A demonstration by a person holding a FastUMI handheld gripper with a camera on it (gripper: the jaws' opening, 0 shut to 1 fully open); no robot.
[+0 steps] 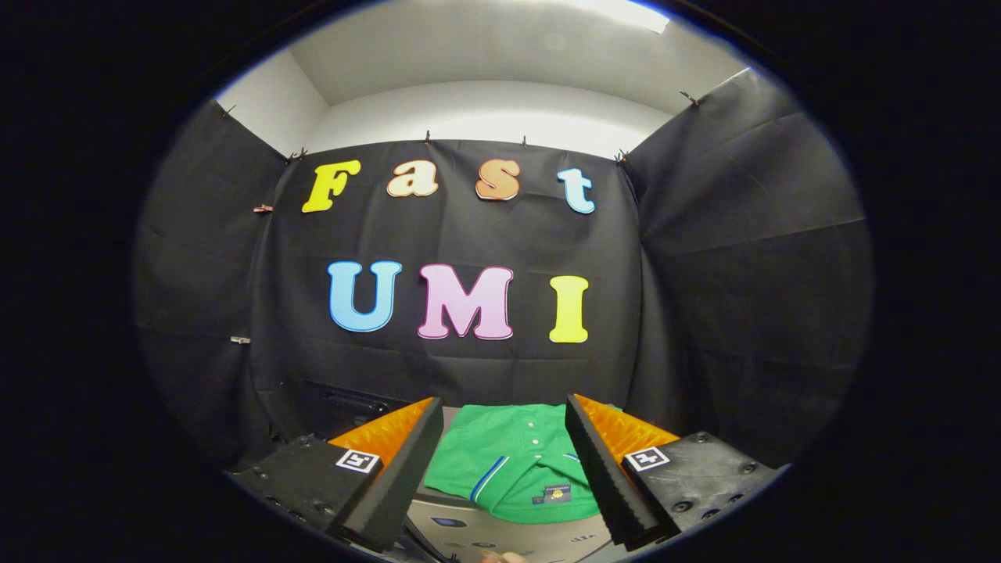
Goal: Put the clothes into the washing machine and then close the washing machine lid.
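Black cloth hangs all round the booth, and against it, off beyond my left finger (395,477), sits a dark boxy shape (344,407) I can't make out well enough to name; it may be part of the washing machine, but I won't swear to it. Moving across, my tongs (508,477) stand wide apart, gripping nothing. Between the two fingers, just ahead of them and lower down, lies the green shirt (508,461), folded flat with its collar, buttons and small tag facing me, on a pale surface (469,532). My right finger (602,477) stands just beside the shirt's far edge without touching it, as far as I can tell. By my reckoning the job has hardly begun: the shirt is not yet picked up, nothing is loaded, and the lid is not yet closed.
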